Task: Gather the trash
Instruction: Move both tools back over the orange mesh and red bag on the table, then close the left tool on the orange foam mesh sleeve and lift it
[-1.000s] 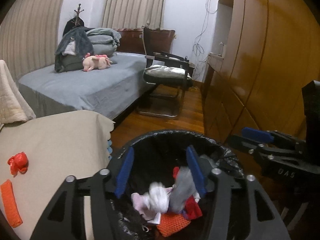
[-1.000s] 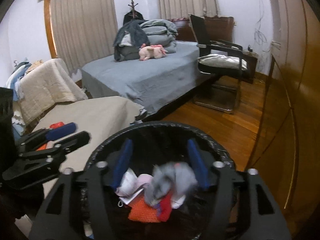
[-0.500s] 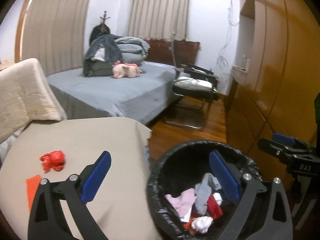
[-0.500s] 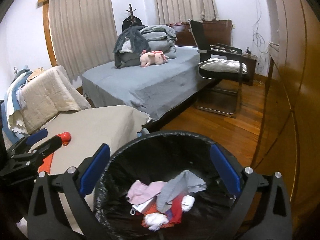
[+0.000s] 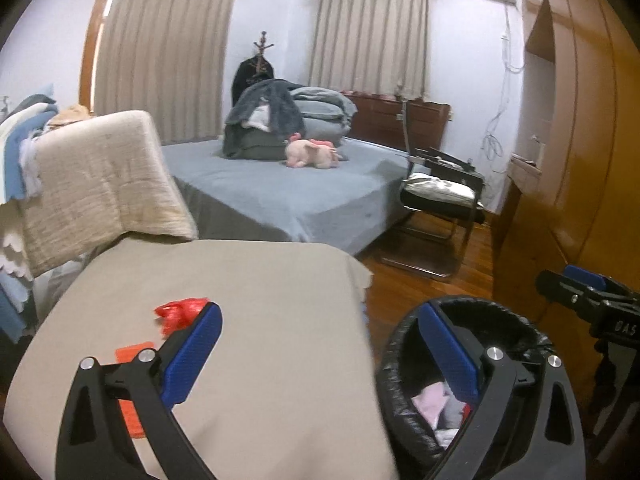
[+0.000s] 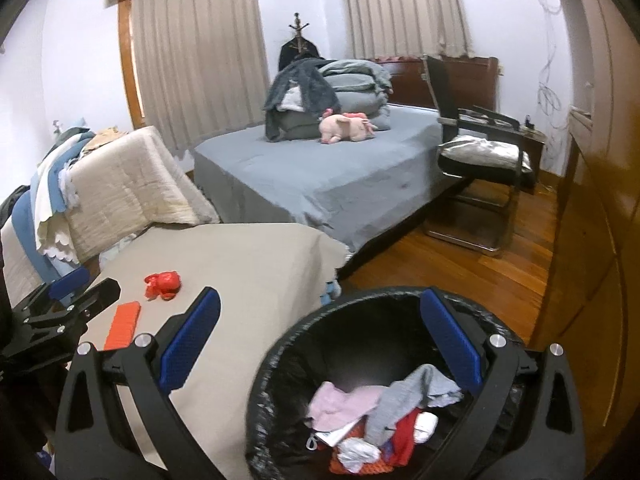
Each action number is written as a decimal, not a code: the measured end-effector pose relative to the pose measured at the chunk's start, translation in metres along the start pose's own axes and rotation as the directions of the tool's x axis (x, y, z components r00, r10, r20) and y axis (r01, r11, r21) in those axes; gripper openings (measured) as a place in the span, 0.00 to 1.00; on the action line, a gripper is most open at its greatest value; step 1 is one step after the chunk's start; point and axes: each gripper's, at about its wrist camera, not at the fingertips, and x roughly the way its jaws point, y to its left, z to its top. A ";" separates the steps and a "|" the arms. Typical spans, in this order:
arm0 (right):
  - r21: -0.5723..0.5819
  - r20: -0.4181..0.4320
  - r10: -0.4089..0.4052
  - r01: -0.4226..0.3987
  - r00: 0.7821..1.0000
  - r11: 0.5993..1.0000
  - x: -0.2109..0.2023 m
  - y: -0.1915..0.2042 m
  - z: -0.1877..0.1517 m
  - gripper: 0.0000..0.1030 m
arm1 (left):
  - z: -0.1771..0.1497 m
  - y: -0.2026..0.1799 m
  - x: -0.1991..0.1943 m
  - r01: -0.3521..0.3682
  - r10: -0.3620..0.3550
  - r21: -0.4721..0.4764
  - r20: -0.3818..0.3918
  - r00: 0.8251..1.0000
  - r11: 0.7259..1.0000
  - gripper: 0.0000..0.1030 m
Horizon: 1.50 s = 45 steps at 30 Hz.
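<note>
Table (image 6: 248, 264): beige cloth; red crumpled scrap (image 6: 162, 285) and orange strip (image 6: 123, 325) lie apart at its left.
Left gripper (image 5: 320, 354): jaws wide, nothing between, over table edge.
Bin (image 6: 296, 344): black-lined, right of table, holding mixed trash (image 6: 384, 416).
Right gripper (image 6: 320, 344): jaws wide, empty, above bin.

The left tongs' finger (image 5: 192, 356) hides part of the orange strip (image 5: 132, 408)

White walls and drawn beige curtains (image 6: 200, 52) back a grey-covered bed (image 6: 320, 184), with a black chair (image 6: 476, 160) on the wooden floor (image 6: 460, 272) beside glossy wooden wardrobes (image 5: 580, 140).
</note>
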 end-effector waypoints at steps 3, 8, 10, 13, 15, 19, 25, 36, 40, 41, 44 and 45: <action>-0.015 -0.005 0.019 -0.020 1.000 1.000 0.008 0.014 0.001 0.95 | -0.003 0.015 0.000 -0.032 0.032 -0.010 -0.003 0.999 0.999 0.94; -0.021 -0.007 0.055 -0.055 0.998 0.998 0.028 0.038 0.002 0.95 | -0.014 0.048 0.000 -0.103 0.102 -0.035 -0.019 0.995 0.994 0.94; -0.029 -0.010 0.068 -0.068 0.998 0.997 0.038 0.048 0.001 0.95 | -0.018 0.058 -0.001 -0.127 0.126 -0.042 -0.026 0.992 0.991 0.94; -0.032 -0.024 0.088 -0.088 0.996 0.996 0.053 0.062 0.000 0.95 | -0.028 0.081 0.001 -0.173 0.171 -0.052 -0.046 0.984 0.984 0.94; -0.043 -0.035 0.101 -0.102 0.994 0.994 0.065 0.073 -0.003 0.95 | -0.033 0.093 0.002 -0.197 0.193 -0.058 -0.057 0.979 0.979 0.94; -0.058 -0.044 0.117 -0.119 0.992 0.991 0.082 0.092 -0.009 0.95 | -0.044 0.118 0.009 -0.244 0.237 -0.074 -0.086 0.968 0.967 0.94; -0.071 -0.077 0.128 -0.133 0.989 0.988 0.116 0.118 -0.021 0.95 | -0.061 0.148 0.028 -0.290 0.275 -0.098 -0.146 0.950 0.952 0.93; -0.101 -0.167 0.131 -0.149 0.977 0.984 0.167 0.149 -0.045 0.95 | -0.092 0.179 0.068 -0.314 0.272 -0.130 -0.266 0.925 0.940 0.89; -0.107 -0.184 0.140 -0.161 0.973 0.981 0.177 0.158 -0.047 0.95 | -0.099 0.185 0.079 -0.307 0.251 -0.150 -0.304 0.919 0.940 0.86; -0.111 -0.187 0.141 -0.163 0.972 0.980 0.178 0.159 -0.047 0.95 | -0.100 0.187 0.081 -0.305 0.247 -0.154 -0.312 0.918 0.940 0.85; -0.119 -0.197 0.152 -0.178 0.969 0.977 0.182 0.164 -0.046 0.95 | -0.105 0.191 0.089 -0.288 0.219 -0.167 -0.342 0.914 0.943 0.78; -0.120 -0.198 0.155 -0.181 0.968 0.976 0.183 0.164 -0.046 0.95 | -0.106 0.191 0.092 -0.281 0.206 -0.172 -0.355 0.912 0.944 0.75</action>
